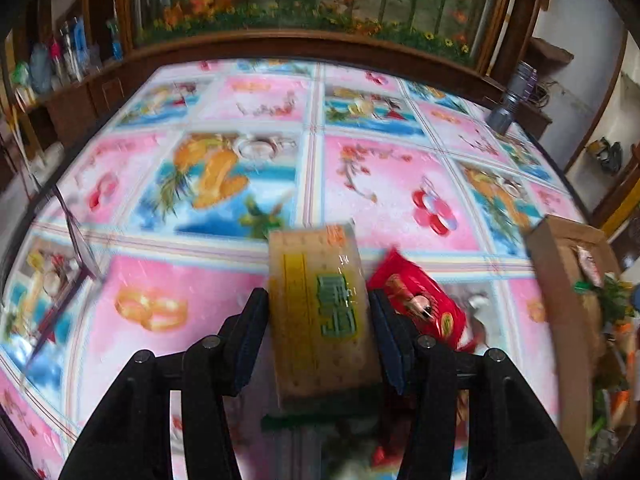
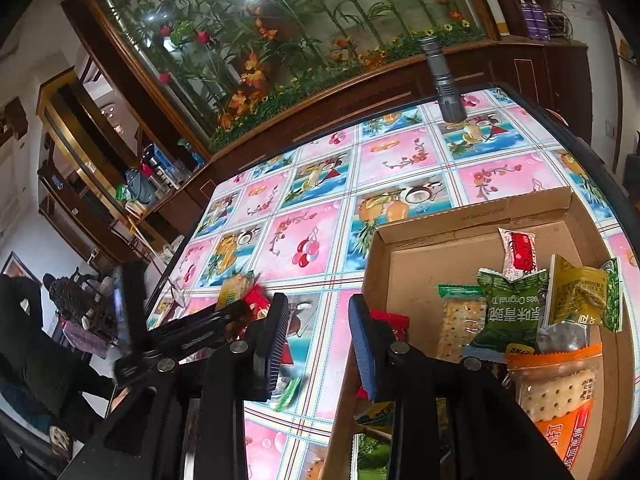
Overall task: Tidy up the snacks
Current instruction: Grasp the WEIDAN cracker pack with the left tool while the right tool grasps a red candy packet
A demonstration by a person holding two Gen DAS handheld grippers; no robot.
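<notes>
Between the two black fingers at the bottom centre of the left wrist view, the left hand-held gripper [image 1: 318, 332] clamps a cracker packet [image 1: 320, 312] by its long sides — yellow strip and green lettering facing the camera — so it stands clear of the counter [image 1: 384, 184] and can be carried. Just right of it in that frame a red snack packet [image 1: 424, 304] lies on the patterned cloth, and at the right edge the cardboard box [image 1: 560, 280] waits with its open top toward the held packet; the grip looks meant for a move into that box.

Lower centre of the right wrist view, the right hand-held gripper [image 2: 320, 340] stands with its jaws apart and nothing between them, poised at the box's near-left corner. Packets already fill the box's right half: a green pea packet [image 2: 508, 304], a yellow packet [image 2: 576, 292], an orange-sealed cracker bag [image 2: 560, 392]. At upper right a grey flashlight [image 2: 444, 80] stands upright on the counter, well apart from the snacks.
</notes>
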